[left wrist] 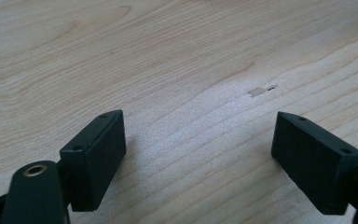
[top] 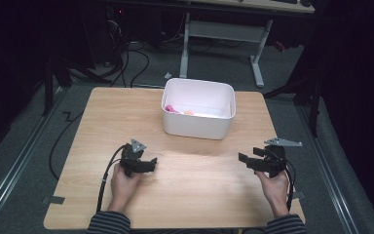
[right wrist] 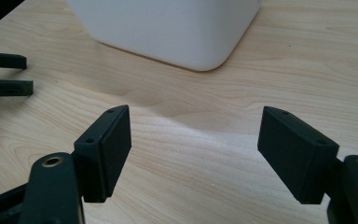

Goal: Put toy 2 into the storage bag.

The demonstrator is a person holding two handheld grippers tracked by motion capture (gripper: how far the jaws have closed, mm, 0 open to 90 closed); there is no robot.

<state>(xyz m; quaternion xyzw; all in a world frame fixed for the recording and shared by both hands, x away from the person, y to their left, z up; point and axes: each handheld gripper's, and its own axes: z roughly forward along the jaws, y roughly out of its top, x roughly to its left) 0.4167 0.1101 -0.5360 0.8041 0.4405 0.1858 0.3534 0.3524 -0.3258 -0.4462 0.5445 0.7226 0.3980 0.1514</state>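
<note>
High view: your left gripper point(top: 152, 163) lies low over the bench point(top: 195, 195), its fingers point(top: 148, 161) apart with nothing between them, aimed toward the middle of the bench. The white bin point(top: 195, 126) stands beyond both pairs of fingers, ahead and to the right of the left pair, ahead and to the left of the right pair. Its long side runs across from one to the other. A pink thing point(top: 171, 109) and an orange thing point(top: 189, 112) lie inside it. Your right gripper point(top: 244, 162) mirrors the left, wrist level, its fingers also apart and empty. By my judgement neither is clearly nearer; either reach must go forward and inward, then up over the rim.
</note>
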